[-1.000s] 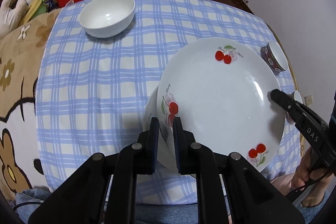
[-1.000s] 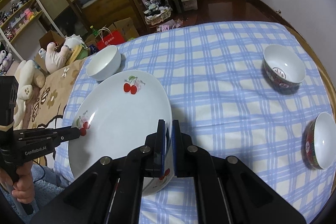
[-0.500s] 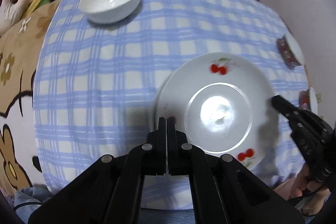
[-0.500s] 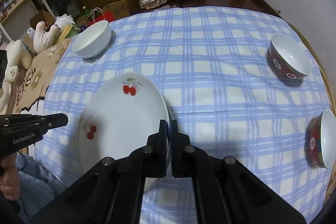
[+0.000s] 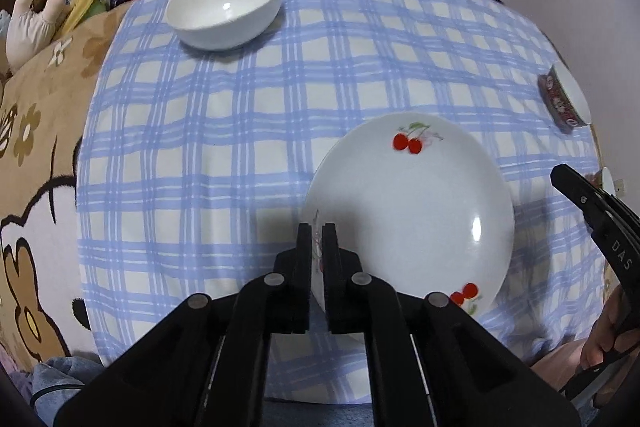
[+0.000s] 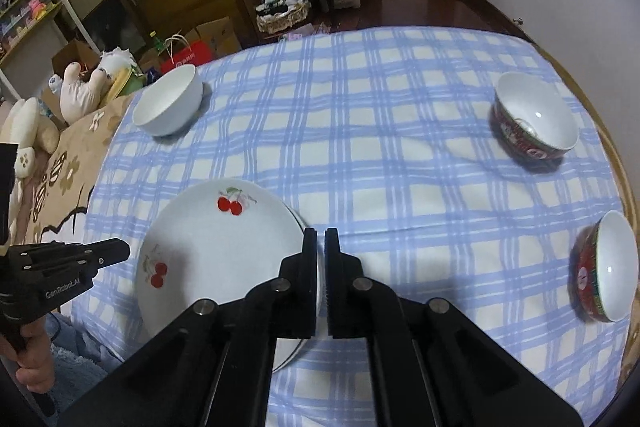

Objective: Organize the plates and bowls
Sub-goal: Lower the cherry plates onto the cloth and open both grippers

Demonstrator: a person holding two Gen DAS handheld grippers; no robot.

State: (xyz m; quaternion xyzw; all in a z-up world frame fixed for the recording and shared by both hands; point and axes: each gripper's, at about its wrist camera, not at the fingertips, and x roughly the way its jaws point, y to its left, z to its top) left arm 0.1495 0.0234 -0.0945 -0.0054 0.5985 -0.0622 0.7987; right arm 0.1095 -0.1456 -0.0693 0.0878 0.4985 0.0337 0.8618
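Both the left gripper [image 5: 317, 233] and right gripper [image 6: 321, 239] are hovering nearly closed, empty, flanking the glossy round cherry plate [image 5: 412, 203].

Bare cloth [image 6: 360, 155] between scattered bowls [image 6: 534, 119]

White plate [image 6: 224, 259] w/ red cherries; blue-white check cloth [image 6: 360, 155]; plain white bowl [image 6: 168, 105]; two red-patterned bowls [image 6: 534, 117].

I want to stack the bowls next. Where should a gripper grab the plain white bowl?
Probably by its rim. The white bowl stands upright and open on the tablecloth, so one finger can go inside and one outside the thin wall. Come from above on the near side; nothing stands close beside it.
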